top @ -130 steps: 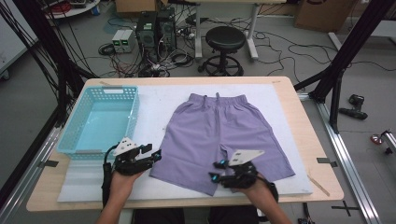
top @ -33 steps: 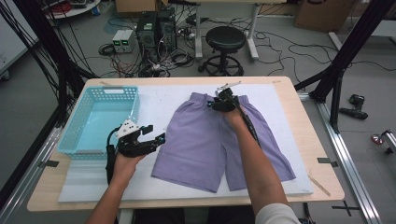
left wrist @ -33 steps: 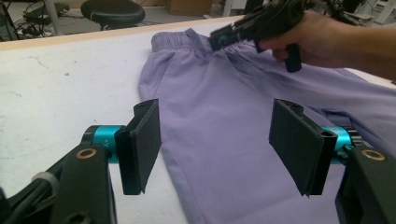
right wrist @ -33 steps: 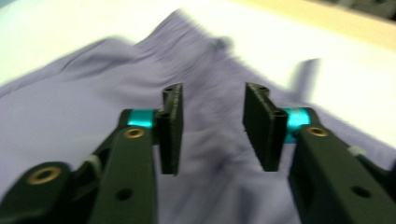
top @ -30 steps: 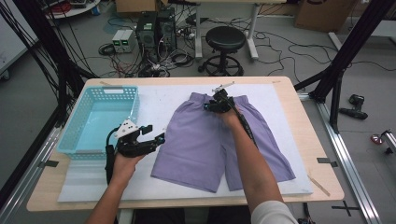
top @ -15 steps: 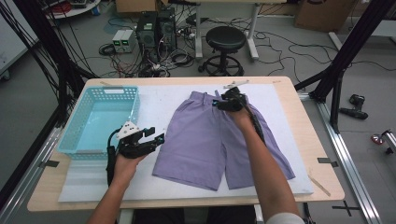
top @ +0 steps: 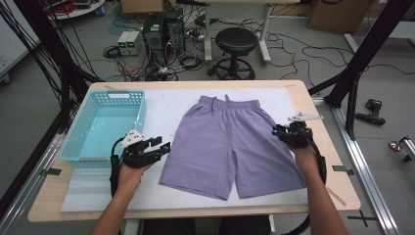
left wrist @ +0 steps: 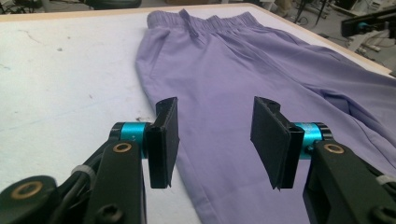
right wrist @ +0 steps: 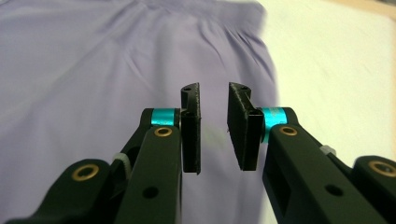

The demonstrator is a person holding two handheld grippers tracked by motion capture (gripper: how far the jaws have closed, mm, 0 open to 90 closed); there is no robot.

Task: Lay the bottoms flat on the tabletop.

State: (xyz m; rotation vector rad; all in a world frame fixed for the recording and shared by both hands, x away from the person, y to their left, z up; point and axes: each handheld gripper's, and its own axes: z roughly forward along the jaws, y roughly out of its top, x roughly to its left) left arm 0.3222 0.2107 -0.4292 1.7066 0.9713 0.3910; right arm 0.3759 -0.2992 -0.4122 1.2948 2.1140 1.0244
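A pair of purple shorts [top: 227, 142] lies flat on the white mat [top: 166, 107], waistband at the far side. My left gripper [top: 164, 147] hovers at the outer edge of the shorts' left leg [left wrist: 261, 60]. Its jaws [left wrist: 215, 116] are open, have just been closing, and hold nothing. My right gripper [top: 279, 131] sits at the right side seam of the shorts [right wrist: 93, 70], pointing inward over the cloth. Its jaws [right wrist: 214, 100] have just been closing to a narrow gap, with no cloth between the pads.
A light blue basket [top: 78, 142] stands at the table's left, close to my left hand. The wooden table edge [top: 333, 161] runs just right of my right hand. Beyond the table are a black stool [top: 236, 41] and floor cables.
My right hand has swung from the waistband at the far middle out to the right edge of the shorts. The left hand has stayed in place.
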